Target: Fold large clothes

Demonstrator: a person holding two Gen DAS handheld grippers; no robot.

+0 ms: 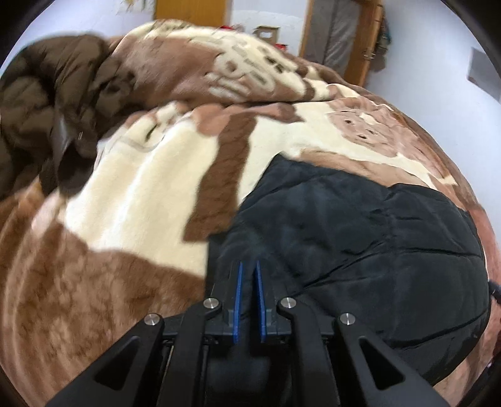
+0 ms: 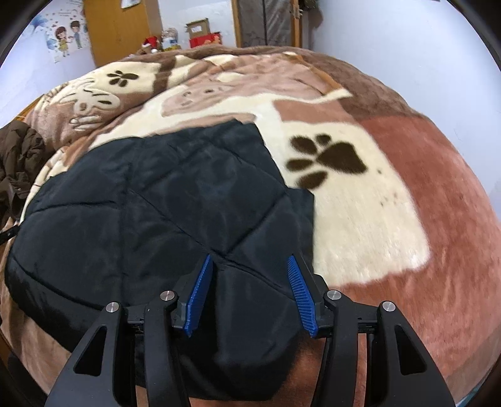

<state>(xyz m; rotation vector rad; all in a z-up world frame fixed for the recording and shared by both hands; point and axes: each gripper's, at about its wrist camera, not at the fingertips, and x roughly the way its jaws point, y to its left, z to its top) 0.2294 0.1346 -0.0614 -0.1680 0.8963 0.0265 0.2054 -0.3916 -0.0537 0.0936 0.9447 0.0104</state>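
A black quilted jacket (image 1: 360, 225) lies folded on the bed; it also shows in the right wrist view (image 2: 156, 203). My left gripper (image 1: 249, 266) sits at the jacket's left edge with its blue pads almost together, pinching black fabric. My right gripper (image 2: 250, 261) is open, its blue pads spread over the jacket's near right corner, with fabric lying between them. A brown puffer jacket (image 1: 47, 119) lies crumpled at the far left of the bed, and shows in the right wrist view (image 2: 18, 156) too.
The bed is covered by a brown and cream plush blanket (image 2: 360, 194) with paw prints. Behind it stand a wooden door (image 2: 116, 28), a cardboard box (image 2: 197, 28) and pale walls.
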